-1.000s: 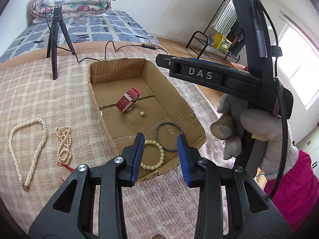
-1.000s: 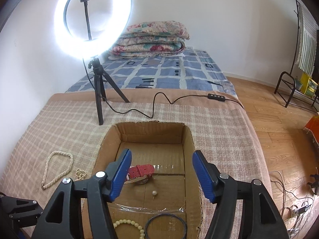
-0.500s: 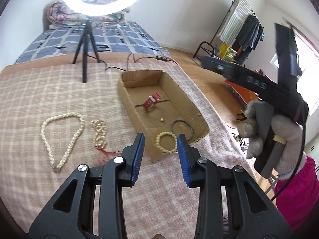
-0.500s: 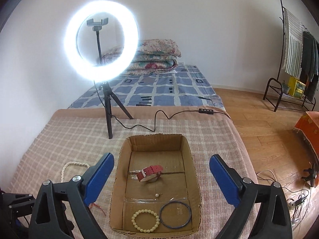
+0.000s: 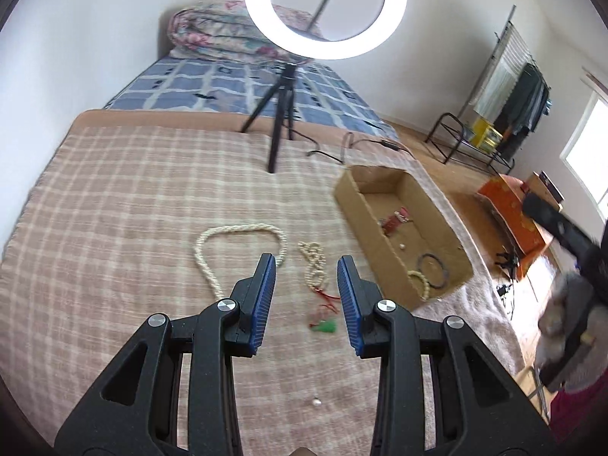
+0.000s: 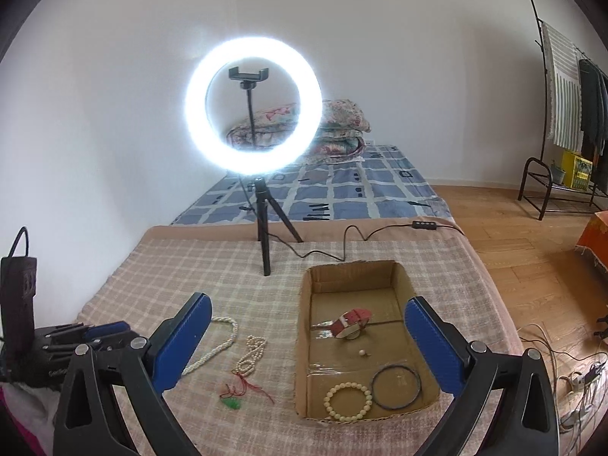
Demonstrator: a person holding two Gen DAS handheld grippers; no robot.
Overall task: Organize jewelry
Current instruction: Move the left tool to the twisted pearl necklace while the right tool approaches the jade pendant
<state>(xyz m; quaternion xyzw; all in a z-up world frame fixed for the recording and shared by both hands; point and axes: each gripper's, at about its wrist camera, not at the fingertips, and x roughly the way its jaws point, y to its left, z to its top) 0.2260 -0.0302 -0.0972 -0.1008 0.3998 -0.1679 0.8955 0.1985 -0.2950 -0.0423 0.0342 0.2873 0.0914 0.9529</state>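
The left gripper (image 5: pixel 306 277) is swinging off the cardboard box (image 5: pixel 366 224) and out over the blanket; a second ago its jaws were framing the cream bead bracelet and dark bangle inside the box, and now they are framing loose jewellery, standing moderately apart with nothing between them. Left of the left jaw, and running behind its tip, the twisted pearl necklace (image 5: pixel 212 243) is lying in a loop; between the jaws, just ahead, the small bead strand (image 5: pixel 313 262) with its red cord and green tassel (image 5: pixel 324 326) is resting on the cloth; below the jaws a single loose pearl (image 5: pixel 316 402) is sitting alone. To the right of the right jaw the box is holding the red watch (image 5: pixel 395 222), a pearl, the bangle and the bracelet. I judge the boxed pieces as sorted, and the bead strand as the likely next pick.

The right gripper (image 6: pixel 304 336) is pulling back and widening; its jaws are now spread fully, empty, with the bead strand and the near half of the box between them, and the pearl necklace just beside the left jaw.

The surface is a soft pink plaid blanket (image 5: pixel 133 197) on a mattress, yielding under small beads; beyond it a ring light (image 6: pixel 254 104) on a tripod is glowing, with folded quilts on a blue checked bed, a white wall, wooden floor and a clothes rack at far right.
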